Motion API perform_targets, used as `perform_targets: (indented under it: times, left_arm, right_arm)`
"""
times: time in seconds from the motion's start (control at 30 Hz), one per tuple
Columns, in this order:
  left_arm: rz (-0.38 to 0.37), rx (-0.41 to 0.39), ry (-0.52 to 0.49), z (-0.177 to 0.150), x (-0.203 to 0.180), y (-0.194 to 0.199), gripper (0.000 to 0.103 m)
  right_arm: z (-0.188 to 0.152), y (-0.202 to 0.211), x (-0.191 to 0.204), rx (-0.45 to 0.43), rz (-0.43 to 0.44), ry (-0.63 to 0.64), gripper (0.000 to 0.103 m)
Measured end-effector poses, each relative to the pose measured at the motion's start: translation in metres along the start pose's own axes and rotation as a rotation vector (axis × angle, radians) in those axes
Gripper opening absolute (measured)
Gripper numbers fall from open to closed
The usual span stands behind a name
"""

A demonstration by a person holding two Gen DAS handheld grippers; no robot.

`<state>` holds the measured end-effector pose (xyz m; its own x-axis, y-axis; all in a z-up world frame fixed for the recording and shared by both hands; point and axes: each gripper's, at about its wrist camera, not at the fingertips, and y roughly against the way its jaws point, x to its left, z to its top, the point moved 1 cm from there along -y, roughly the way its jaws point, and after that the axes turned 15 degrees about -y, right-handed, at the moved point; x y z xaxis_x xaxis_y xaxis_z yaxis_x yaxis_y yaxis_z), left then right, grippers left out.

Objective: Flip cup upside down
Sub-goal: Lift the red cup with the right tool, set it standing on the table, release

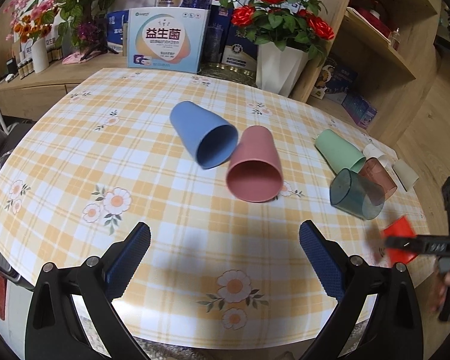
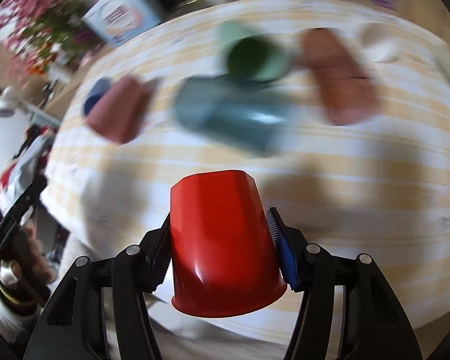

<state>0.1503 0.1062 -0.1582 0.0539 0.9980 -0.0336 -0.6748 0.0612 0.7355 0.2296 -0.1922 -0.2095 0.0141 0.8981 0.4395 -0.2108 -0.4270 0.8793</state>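
My right gripper (image 2: 219, 249) is shut on a red cup (image 2: 222, 240), held above the checked tablecloth (image 2: 345, 210) with its base pointing away from the camera and its rim toward it. The right wrist view is motion-blurred. In the left wrist view the red cup (image 1: 400, 241) shows blurred at the table's right edge inside the right gripper (image 1: 405, 244). My left gripper (image 1: 225, 252) is open and empty above the near table edge. A blue cup (image 1: 204, 135) and a pink cup (image 1: 255, 168) lie on their sides ahead of it.
A mint cup (image 1: 339, 150), a dark teal clear cup (image 1: 355, 195) and a brown clear cup (image 1: 378, 174) lie on their sides at the right. Boxes (image 1: 168, 39), a white vase of red roses (image 1: 280, 66) and wooden shelves (image 1: 384, 45) stand behind the table.
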Motion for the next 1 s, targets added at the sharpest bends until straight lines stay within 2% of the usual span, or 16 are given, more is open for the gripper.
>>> perform_targets:
  times: [0.17, 0.33, 0.53, 0.83, 1.0]
  left_arm:
    - [0.018, -0.001, 0.034, -0.007, 0.019, 0.011, 0.097]
    - [0.042, 0.014, 0.096, -0.018, 0.042, 0.017, 0.097]
    - [0.055, 0.029, 0.137, -0.025, 0.055, 0.016, 0.097]
    - [0.056, 0.044, 0.118, -0.025, 0.049, 0.012, 0.097]
    - [0.058, 0.036, 0.1, -0.02, 0.044, 0.015, 0.097]
  right_arm:
    - [-0.009, -0.043, 0.064, 0.017, 0.072, -0.031, 0.057]
    - [-0.014, -0.063, 0.097, 0.002, 0.061, -0.08, 0.057]
    - [-0.021, -0.08, 0.109, -0.01, 0.029, -0.108, 0.057]
    - [-0.023, -0.084, 0.107, -0.012, -0.036, -0.092, 0.059]
    - [-0.024, -0.074, 0.102, -0.011, -0.017, -0.099, 0.062]
